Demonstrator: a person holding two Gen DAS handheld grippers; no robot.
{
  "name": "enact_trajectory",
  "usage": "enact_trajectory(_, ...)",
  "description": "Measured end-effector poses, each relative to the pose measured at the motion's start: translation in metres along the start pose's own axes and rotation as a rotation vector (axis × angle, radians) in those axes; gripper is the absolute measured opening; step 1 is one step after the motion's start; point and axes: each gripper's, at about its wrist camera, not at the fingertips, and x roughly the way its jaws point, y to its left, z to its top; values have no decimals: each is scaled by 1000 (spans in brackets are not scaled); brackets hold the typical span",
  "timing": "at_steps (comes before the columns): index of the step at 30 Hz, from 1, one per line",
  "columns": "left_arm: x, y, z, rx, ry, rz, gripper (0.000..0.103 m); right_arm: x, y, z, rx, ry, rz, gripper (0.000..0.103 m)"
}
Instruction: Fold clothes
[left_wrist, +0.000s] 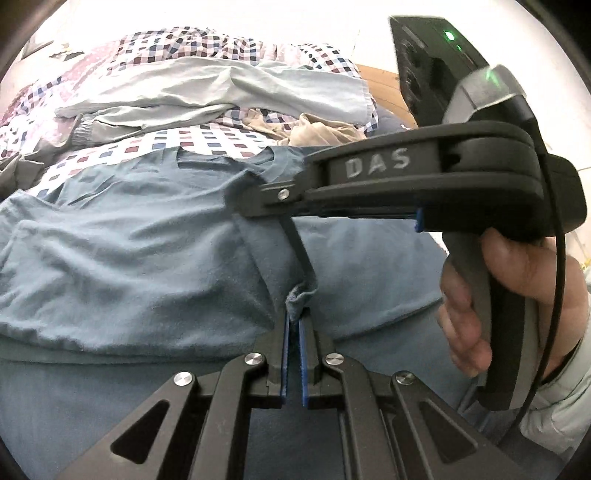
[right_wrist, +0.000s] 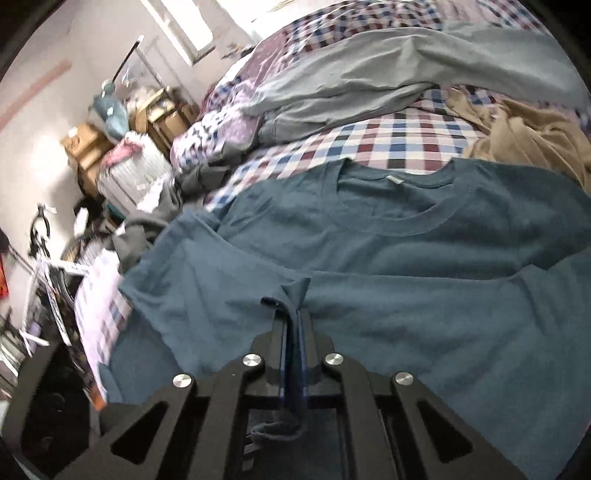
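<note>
Lying spread over a checked bedspread (right_wrist: 388, 140), one blue-teal cotton T-shirt (right_wrist: 369, 243) is held by two grippers: the left gripper (left_wrist: 294, 321) has its jaws clamped on a bunched fold of it, and the right gripper (right_wrist: 294, 317) is pinched on another fold, fabric trailing down between its fingers. Three other garments lie beyond: a pale grey long-sleeved top (right_wrist: 388, 70), a tan crumpled garment (right_wrist: 528, 136), and grey trousers (left_wrist: 107, 129). Only the left view shows the right gripper's body and the hand (left_wrist: 509, 291) crossing over the shirt; only the right view shows cluttered boxes (right_wrist: 88, 144) beside the bed.
</note>
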Motion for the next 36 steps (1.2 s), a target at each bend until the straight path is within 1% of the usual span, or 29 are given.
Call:
enact_trajectory(4, 1, -7, 9, -5, -18, 7, 3, -21, -21, 5, 88, -46, 54, 2)
enact_trajectory(8, 2, -17, 21, -8, -43, 11, 3, -48, -45, 11, 159, -118, 76, 2)
enact_trajectory(11, 5, -26, 28, -1, -56, 14, 3, -58, -57, 12, 205, -142, 96, 1)
enact_trajectory(12, 7, -27, 28, -1, -49, 17, 3, -57, -60, 12, 218, -134, 97, 2)
enact_trajectory(13, 9, -27, 26, -2, -41, 21, 3, -52, -63, 10, 232, -106, 104, 5)
enact_trajectory(15, 13, -28, 24, -5, -26, 28, 3, -39, -69, 7, 268, -35, 99, 6)
enact_trajectory(16, 15, -27, 22, -7, -18, 30, 3, -30, -73, 4, 292, 9, 87, 11)
enact_trajectory(17, 17, -25, 20, -11, -12, 33, 3, -24, -77, 2, 315, 49, 78, 27)
enact_trajectory(18, 17, -24, 20, -16, -11, 31, 3, -19, -82, 0, 350, 74, 86, 33)
enact_trajectory(20, 17, -22, 19, -27, -13, 26, 3, -16, -91, -5, 423, 92, 131, 42)
enact_trajectory(21, 16, -22, 19, -33, -16, 23, 3, -18, -93, -6, 446, 88, 158, 45)
enact_trajectory(22, 15, -22, 20, -34, -20, 21, 3, -19, -95, -7, 468, 84, 186, 49)
enact_trajectory(23, 15, -21, 20, -35, -22, 20, 3, -19, -97, -8, 488, 84, 214, 50)
enact_trajectory(25, 14, -20, 20, -38, -26, 16, 3, -17, -97, -11, 515, 100, 250, 51)
enact_trajectory(27, 12, -19, 20, -51, -33, 15, 3, -11, -94, -13, 527, 131, 264, 51)
enact_trajectory(29, 9, -17, 20, -62, -44, 14, 3, -4, -89, -13, 519, 148, 258, 51)
enact_trajectory(33, 6, -17, 22, -65, -54, 7, 3, 7, -80, -9, 494, 139, 235, 51)
enact_trajectory(35, 6, -17, 22, -58, -52, 12, 3, 10, -78, -7, 477, 136, 210, 46)
enact_trajectory(36, 6, -18, 21, -54, -51, 15, 3, 10, -77, -7, 463, 132, 191, 42)
